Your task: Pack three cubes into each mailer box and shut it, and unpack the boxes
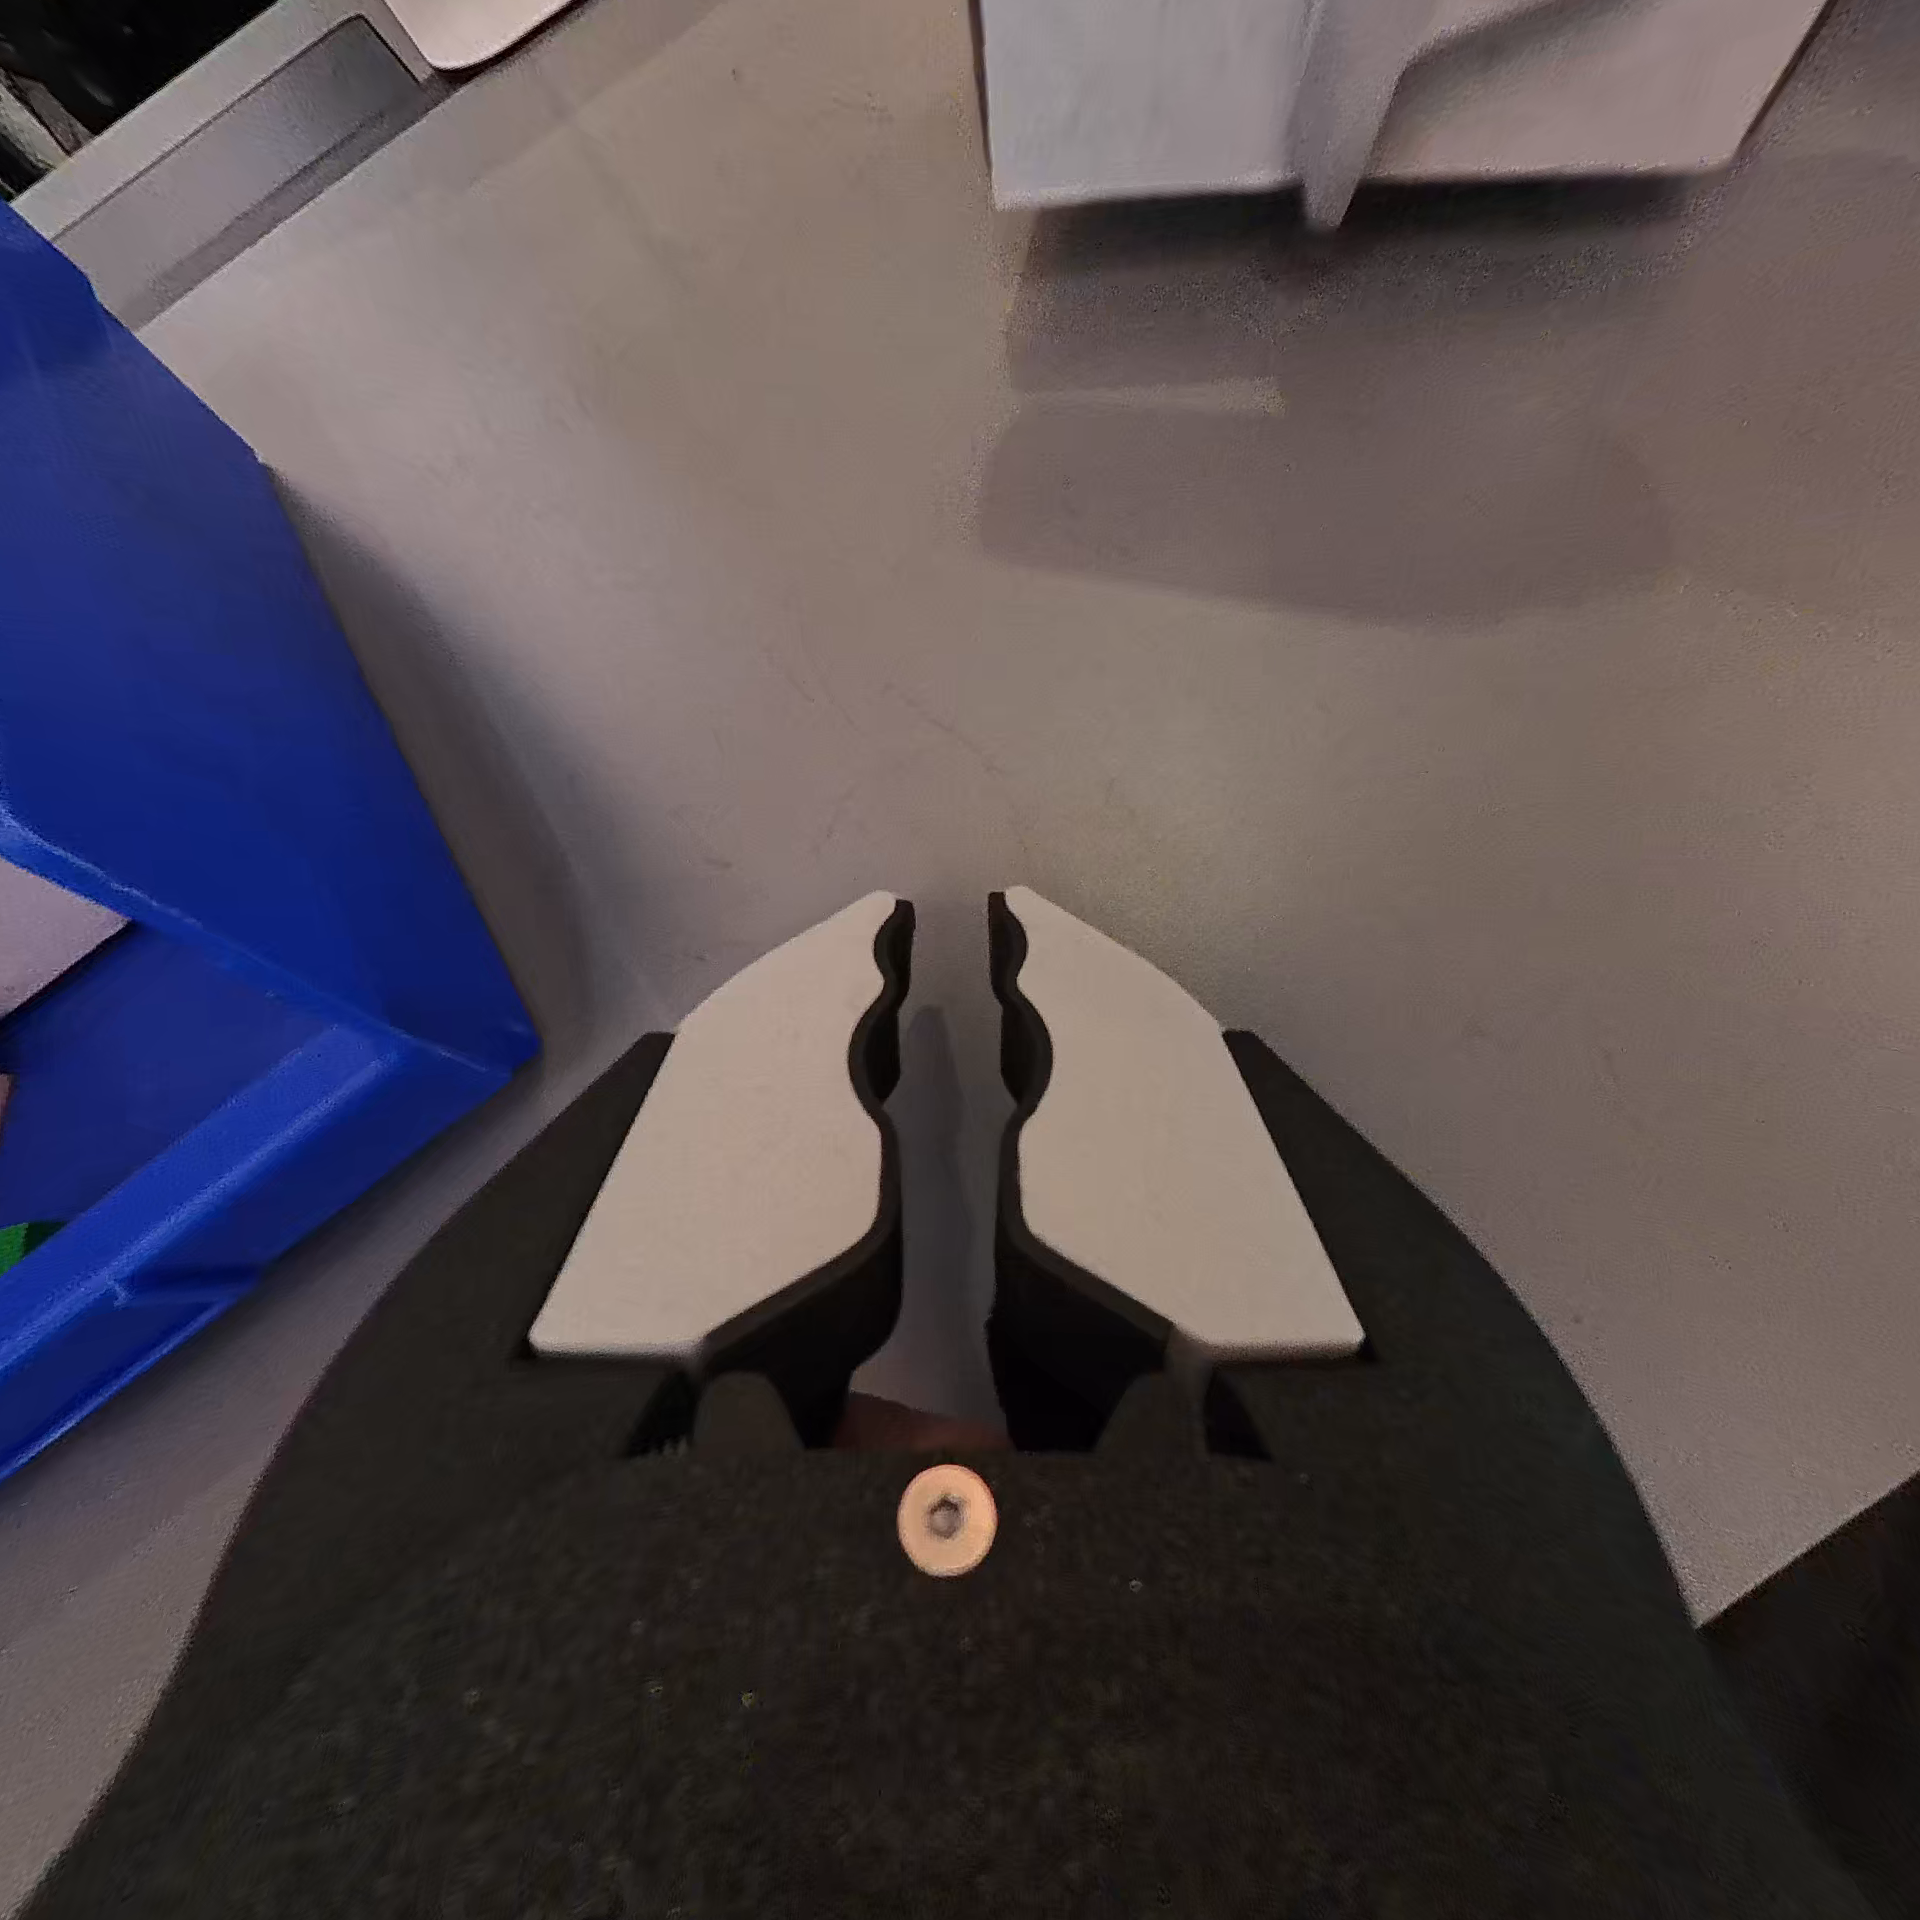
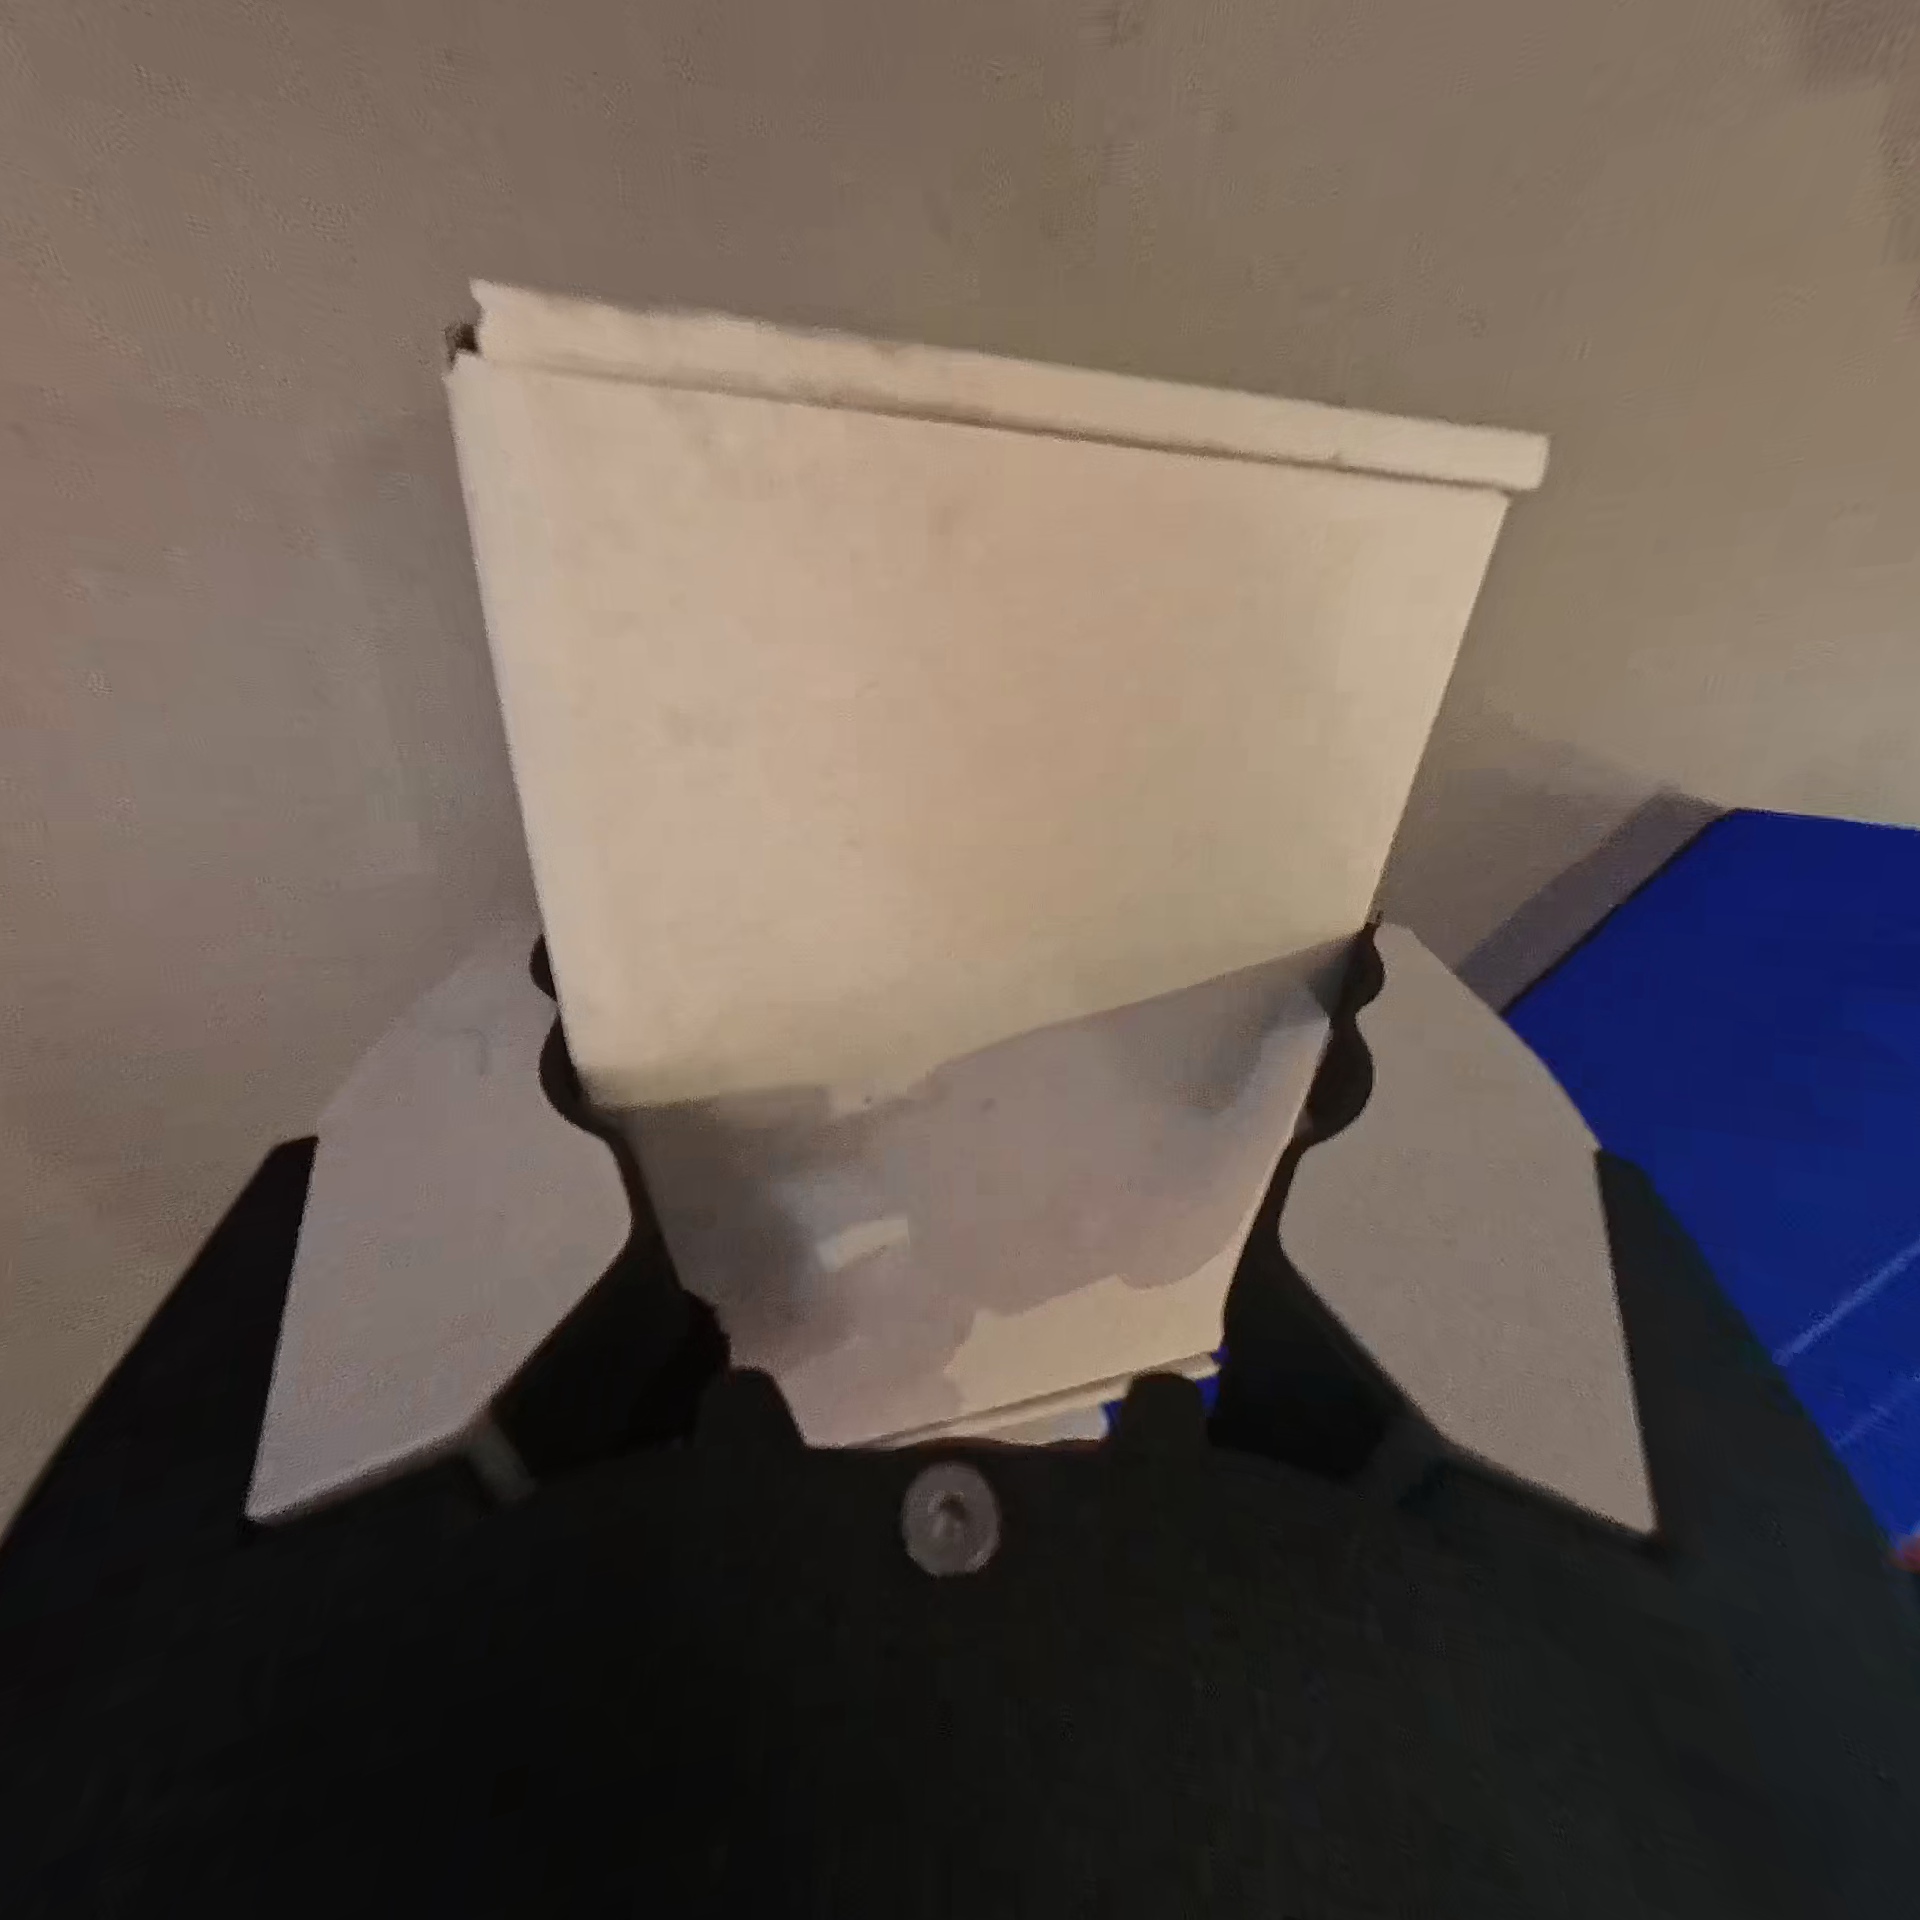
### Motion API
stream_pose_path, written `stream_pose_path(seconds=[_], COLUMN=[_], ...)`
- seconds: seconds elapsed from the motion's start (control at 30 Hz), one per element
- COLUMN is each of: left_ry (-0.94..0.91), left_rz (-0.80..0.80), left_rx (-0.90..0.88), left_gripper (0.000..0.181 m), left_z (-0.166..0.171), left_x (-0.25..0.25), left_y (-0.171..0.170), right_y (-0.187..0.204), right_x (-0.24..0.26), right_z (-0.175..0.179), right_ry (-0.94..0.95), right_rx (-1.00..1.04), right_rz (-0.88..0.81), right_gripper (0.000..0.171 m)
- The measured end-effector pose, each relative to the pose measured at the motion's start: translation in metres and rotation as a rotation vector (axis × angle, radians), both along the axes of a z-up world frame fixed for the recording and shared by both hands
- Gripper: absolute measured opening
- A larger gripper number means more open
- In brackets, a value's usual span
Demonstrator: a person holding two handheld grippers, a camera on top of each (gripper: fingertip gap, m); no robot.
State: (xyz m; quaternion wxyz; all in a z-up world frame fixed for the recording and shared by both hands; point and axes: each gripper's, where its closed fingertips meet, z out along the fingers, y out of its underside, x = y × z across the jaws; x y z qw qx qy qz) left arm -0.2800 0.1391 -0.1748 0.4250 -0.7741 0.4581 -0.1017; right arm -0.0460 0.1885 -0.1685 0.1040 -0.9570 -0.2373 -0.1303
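Right gripper (image 2: 956, 997): spread wide, both fingers clamped against the sides of a closed white mailer box (image 2: 966, 707), held above the bench (image 2: 208, 312). Left gripper (image 1: 951, 914): nearly closed, a narrow gap remaining, empty, beside a blue bin (image 1: 208, 779).

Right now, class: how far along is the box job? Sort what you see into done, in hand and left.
Done: the box in the right gripper looks shut, lid flush.
In hand: that gripper clamps the box above the table. The left gripper is nearly closed and empty.
Left: another box lies open, and the blue bin holds something green.
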Motion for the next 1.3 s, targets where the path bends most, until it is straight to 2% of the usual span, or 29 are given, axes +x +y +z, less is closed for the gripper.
stream_pose_path(seconds=[0.13,0.27,0.33,0.4,0.53,0.63,0.8,0.93,1.07,1.2,1.3], left_ry=[-0.003,-0.038,-0.05,-0.066,-0.046,-0.021,-0.142,-0.13,-0.127,-0.179,-0.22], left_rz=[0.002,0.006,0.008,0.015,0.031,0.045,0.039,0.068,0.047,0.025,0.015], left_rx=[0.008,0.013,0.016,0.011,0.05,0.13,0.096,0.133,0.204,0.097,0.066], left_gripper=[0.013,0.013,0.013,0.013,0.013,0.012,0.012,0.012,0.012,0.013,0.013], left_z=[0.002,0.009,0.012,0.014,0.015,0.021,0.036,0.034,0.037,0.031,0.033], left_x=[0.0,0.002,0.003,0.004,0.002,-0.002,0.016,0.02,0.027,0.042,0.048], left_y=[0.0,0.0,0.0,0.0,0.005,0.013,0.009,0.01,0.011,0.009,0.008], right_y=[0.006,-0.001,-0.008,-0.013,-0.017,-0.024,-0.008,0.007,0.011,0.01,0.011], right_x=[0.022,0.084,0.134,0.179,0.249,0.269,0.265,0.278,0.285,0.295,0.292], right_z=[0.06,0.138,0.156,0.159,0.131,0.093,0.048,0.024,0.001,-0.017,-0.019], right_ry=[-0.017,-0.198,-0.274,-0.304,-0.345,-0.3,-0.211,-0.232,-0.174,-0.254,-0.208], right_rx=[0.125,0.213,0.158,0.116,0.024,-0.034,-0.048,-0.127,-0.168,-0.208,-0.17], right_rz=[0.201,0.472,0.467,0.466,0.539,0.641,0.731,0.783,0.772,0.816,0.79], right_gripper=[0.134,0.134,0.134,0.134,0.134,0.134,0.134,0.133,0.132,0.132,0.134])
